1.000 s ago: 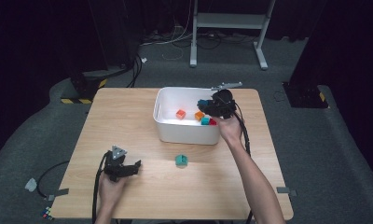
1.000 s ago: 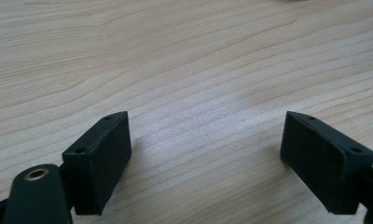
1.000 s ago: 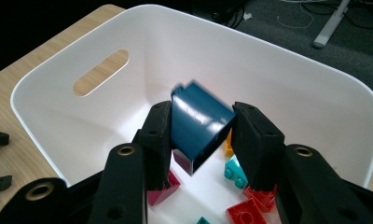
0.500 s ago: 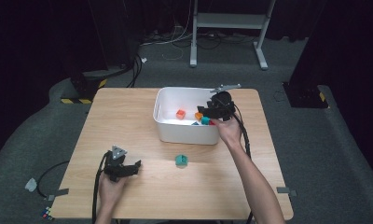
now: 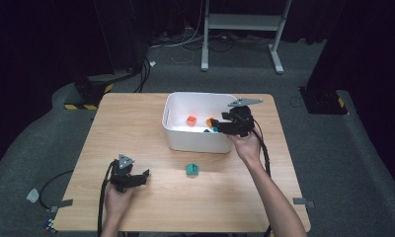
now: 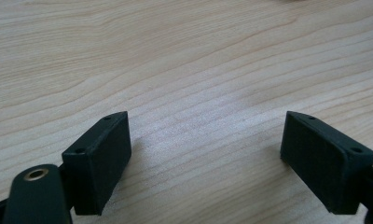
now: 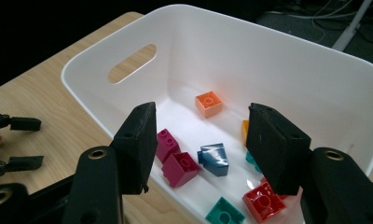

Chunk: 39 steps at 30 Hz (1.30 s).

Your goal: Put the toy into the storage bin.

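Right tongs [image 7: 201, 149] hang over the white bin [image 5: 172, 113] at centre frame, jaws apart and just widened, nothing between them. Bricks, among them a dark blue brick [image 7: 215, 158], lie on the bin floor. Left tongs [image 6: 205, 154] rest apart on the counter [image 5: 136, 128], lower left.

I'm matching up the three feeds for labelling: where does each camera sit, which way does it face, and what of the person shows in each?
High view: fixed above the person's side, looking forward and down on the wooden table; both forearms enter from below, with the left gripper and right gripper.
Left gripper view: rides the left gripper, facing bare tabletop; its two open jaws show.
Right gripper view: rides the right gripper, looking into the white bin of bricks; open jaws show.
Shared: the high view and right gripper view both show the white bin and orange brick.
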### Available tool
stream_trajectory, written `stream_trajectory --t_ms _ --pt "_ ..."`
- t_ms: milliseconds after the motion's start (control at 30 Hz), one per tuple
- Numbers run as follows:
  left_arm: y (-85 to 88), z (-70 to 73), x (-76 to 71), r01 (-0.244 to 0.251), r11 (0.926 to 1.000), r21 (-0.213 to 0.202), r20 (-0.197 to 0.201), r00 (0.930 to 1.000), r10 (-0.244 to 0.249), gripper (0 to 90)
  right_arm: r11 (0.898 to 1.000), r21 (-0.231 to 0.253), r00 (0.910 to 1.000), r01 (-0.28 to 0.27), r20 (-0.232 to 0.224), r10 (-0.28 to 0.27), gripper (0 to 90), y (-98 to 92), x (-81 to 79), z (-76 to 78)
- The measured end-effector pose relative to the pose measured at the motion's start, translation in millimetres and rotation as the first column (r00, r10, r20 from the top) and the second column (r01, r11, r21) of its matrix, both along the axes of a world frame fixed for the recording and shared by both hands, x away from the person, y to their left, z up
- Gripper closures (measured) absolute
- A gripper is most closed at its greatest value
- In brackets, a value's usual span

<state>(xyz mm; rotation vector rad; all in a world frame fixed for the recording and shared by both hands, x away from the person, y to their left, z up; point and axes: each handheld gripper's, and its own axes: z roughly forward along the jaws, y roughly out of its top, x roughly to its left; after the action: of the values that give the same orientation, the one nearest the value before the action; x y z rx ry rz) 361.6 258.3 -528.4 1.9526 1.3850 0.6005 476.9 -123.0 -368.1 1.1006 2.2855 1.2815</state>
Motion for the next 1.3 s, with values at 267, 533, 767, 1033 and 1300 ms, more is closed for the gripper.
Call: stream_trajectory --t_ms 267,533,767,1033,1300 --pt "0.0 0.0 0.0 0.0 1.0 0.001 0.0 1.0 0.0 16.3 0.998 0.038 0.9988 -0.041 0.027 0.04 43.0 -3.6 -21.0 -0.8" --pt "0.0 0.0 0.0 0.0 1.0 0.001 0.0 1.0 0.0 16.2 0.997 0.049 0.998 -0.061 0.02 0.06 43.2 -4.8 -39.5 -8.9" --pt "0.0 0.0 0.0 0.0 1.0 0.0 0.0 1.0 0.0 16.3 0.997 0.041 0.9971 -0.072 0.026 0.071 43.0 -6.2 -52.8 -19.5" --pt "0.3 0.2 0.0 0.003 1.0 0.005 -0.002 1.0 -0.003 16.2 0.996 0.059 0.9978 -0.064 0.021 0.063 42.8 -8.9 -65.1 -34.4" --pt "0.3 0.2 -0.1 0.003 1.0 0.006 -0.002 1.0 -0.003 16.3 0.993 0.073 0.9957 -0.091 0.022 0.09 42.7 -1.3 -80.0 -48.3"
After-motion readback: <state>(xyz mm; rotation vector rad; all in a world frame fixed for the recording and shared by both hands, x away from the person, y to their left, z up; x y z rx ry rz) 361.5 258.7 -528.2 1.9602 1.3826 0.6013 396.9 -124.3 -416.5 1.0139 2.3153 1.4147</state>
